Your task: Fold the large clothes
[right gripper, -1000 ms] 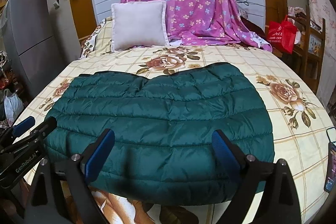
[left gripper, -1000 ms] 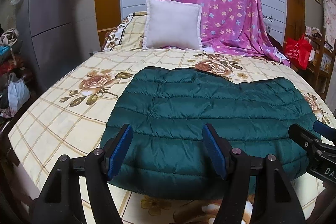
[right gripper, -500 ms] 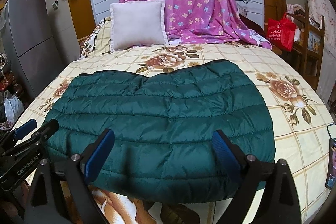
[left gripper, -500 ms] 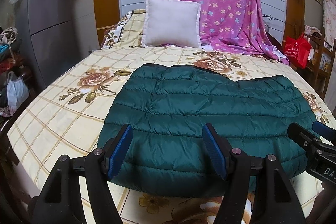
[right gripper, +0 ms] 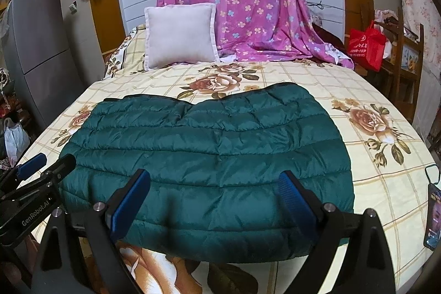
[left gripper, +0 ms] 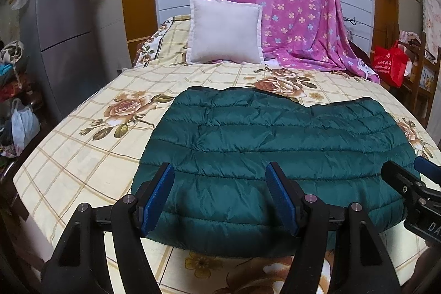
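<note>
Both tongs have drawn back slightly from the green puffer jacket [left gripper: 275,150] on the bed [left gripper: 82,156]. The left tongs [left gripper: 220,194] and right tongs [right gripper: 215,200] gape empty above its near hem.

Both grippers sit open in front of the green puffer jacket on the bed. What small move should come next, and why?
Probably lower both toward the jacket's near hem and close on it. The left gripper and right gripper are open and hold nothing, and the green puffer jacket lies flat on the floral bedsheet, already folded into a wide band, so another fold likely starts from that edge.

Jacket [left gripper: 270,145] on bed [left gripper: 82,153] (pillow [left gripper: 224,32] behind)
</note>
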The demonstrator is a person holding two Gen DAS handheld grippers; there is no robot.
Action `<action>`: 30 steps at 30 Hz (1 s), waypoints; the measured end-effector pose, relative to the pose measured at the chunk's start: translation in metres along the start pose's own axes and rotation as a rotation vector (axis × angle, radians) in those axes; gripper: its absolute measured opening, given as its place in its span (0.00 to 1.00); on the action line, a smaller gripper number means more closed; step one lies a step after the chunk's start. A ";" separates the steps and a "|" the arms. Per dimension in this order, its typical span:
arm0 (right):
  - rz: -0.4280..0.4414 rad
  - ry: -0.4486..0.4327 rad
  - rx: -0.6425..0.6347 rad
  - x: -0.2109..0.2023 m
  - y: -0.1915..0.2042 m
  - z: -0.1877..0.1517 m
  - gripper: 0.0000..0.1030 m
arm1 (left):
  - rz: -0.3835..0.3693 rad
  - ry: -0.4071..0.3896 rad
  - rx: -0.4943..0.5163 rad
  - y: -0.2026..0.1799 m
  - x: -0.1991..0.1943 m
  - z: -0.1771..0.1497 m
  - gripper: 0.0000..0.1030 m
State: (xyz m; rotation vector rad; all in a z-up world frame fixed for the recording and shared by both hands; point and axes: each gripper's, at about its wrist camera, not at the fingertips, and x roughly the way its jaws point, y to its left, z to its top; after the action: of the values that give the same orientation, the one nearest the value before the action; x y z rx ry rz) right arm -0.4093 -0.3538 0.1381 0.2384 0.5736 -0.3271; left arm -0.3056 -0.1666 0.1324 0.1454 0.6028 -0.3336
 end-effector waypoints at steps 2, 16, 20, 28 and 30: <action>0.000 0.001 0.000 0.000 0.000 0.000 0.94 | 0.000 -0.001 0.002 -0.001 0.000 0.000 0.49; 0.002 0.010 0.011 0.000 -0.006 -0.003 0.94 | 0.000 -0.002 0.003 -0.001 0.000 -0.003 0.49; 0.000 0.008 0.014 0.000 -0.009 -0.003 0.94 | 0.000 -0.003 0.004 -0.001 0.000 -0.003 0.49; 0.000 0.014 0.015 0.001 -0.010 -0.003 0.94 | 0.003 -0.006 0.007 -0.001 -0.001 -0.002 0.49; 0.001 0.014 0.012 0.001 -0.009 -0.003 0.94 | 0.004 -0.006 0.007 -0.001 -0.001 -0.002 0.49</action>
State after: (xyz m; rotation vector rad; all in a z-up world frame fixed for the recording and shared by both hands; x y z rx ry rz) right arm -0.4133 -0.3617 0.1341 0.2524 0.5857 -0.3286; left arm -0.3077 -0.1671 0.1316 0.1521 0.5959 -0.3326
